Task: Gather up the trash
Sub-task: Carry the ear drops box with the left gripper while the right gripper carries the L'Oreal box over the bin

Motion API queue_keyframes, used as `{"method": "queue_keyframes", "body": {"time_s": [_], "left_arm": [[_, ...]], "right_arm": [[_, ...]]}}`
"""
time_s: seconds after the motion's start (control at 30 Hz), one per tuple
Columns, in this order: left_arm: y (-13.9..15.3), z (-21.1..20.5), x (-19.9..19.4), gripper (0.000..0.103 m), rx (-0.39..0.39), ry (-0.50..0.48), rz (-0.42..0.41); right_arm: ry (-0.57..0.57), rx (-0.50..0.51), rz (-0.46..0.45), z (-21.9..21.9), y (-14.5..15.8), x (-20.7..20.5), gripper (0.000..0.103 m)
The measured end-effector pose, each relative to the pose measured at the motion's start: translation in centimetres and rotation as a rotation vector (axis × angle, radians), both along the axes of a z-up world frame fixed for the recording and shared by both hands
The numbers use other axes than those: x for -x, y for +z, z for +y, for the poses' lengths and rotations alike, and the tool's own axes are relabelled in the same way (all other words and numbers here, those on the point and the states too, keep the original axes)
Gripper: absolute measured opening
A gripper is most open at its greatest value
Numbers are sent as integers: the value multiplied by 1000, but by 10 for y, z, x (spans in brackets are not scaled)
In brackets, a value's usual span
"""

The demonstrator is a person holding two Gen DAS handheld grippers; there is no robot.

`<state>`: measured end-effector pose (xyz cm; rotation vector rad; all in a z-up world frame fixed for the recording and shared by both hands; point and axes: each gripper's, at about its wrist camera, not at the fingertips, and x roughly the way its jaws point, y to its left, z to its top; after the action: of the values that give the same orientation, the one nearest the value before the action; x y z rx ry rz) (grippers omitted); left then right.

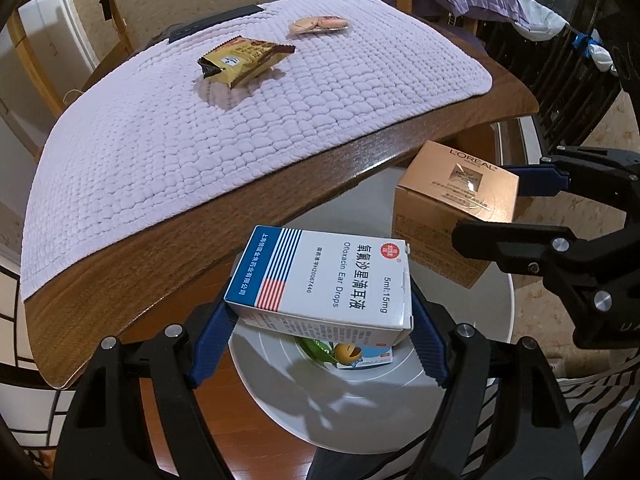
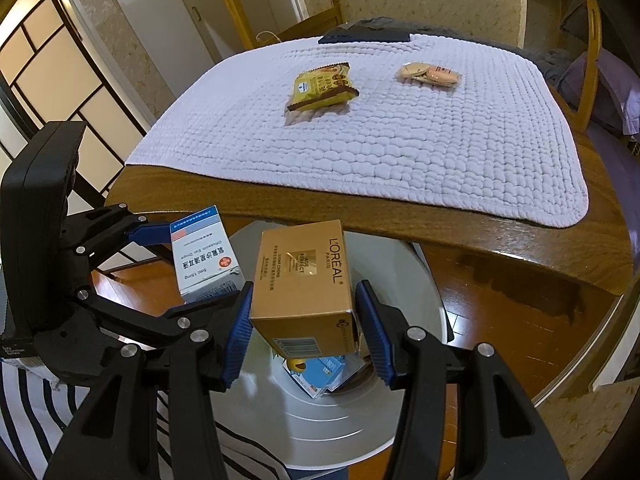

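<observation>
My left gripper (image 1: 320,320) is shut on a white and blue ear drops box (image 1: 324,280) and holds it over the white trash bin (image 1: 360,408). My right gripper (image 2: 304,320) is shut on a gold L'Oreal box (image 2: 304,280), also over the bin (image 2: 328,420). Each box shows in the other view: the ear drops box (image 2: 204,256) and the L'Oreal box (image 1: 452,204). Some packaging (image 2: 320,368) lies inside the bin. A yellow snack wrapper (image 1: 244,60) and a clear biscuit pack (image 1: 318,24) lie on the lilac mat (image 1: 200,152).
The mat covers a round wooden table (image 2: 500,236) whose edge overhangs the bin. A dark flat device (image 2: 364,36) lies at the mat's far edge. A striped rug (image 2: 32,420) is on the wooden floor. Chairs and purple bedding stand behind the table.
</observation>
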<state>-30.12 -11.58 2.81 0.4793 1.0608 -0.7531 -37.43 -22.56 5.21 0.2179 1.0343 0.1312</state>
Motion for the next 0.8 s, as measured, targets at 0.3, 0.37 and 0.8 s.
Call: {"method": "queue_keyframes", "body": {"time_s": [0.3,0.37,0.8], "left_arm": [[-7,-1,3,79,-37,-14,9],[-9,-1,3,79,-42,-15,14],[-20,1,2,79,-69,-20,37]], "right_arm": [[4,-7,24,2,-8,3,50],[4,-9,30,3,-10,3,50],[1,-15,61,6,-23,3,50]]}}
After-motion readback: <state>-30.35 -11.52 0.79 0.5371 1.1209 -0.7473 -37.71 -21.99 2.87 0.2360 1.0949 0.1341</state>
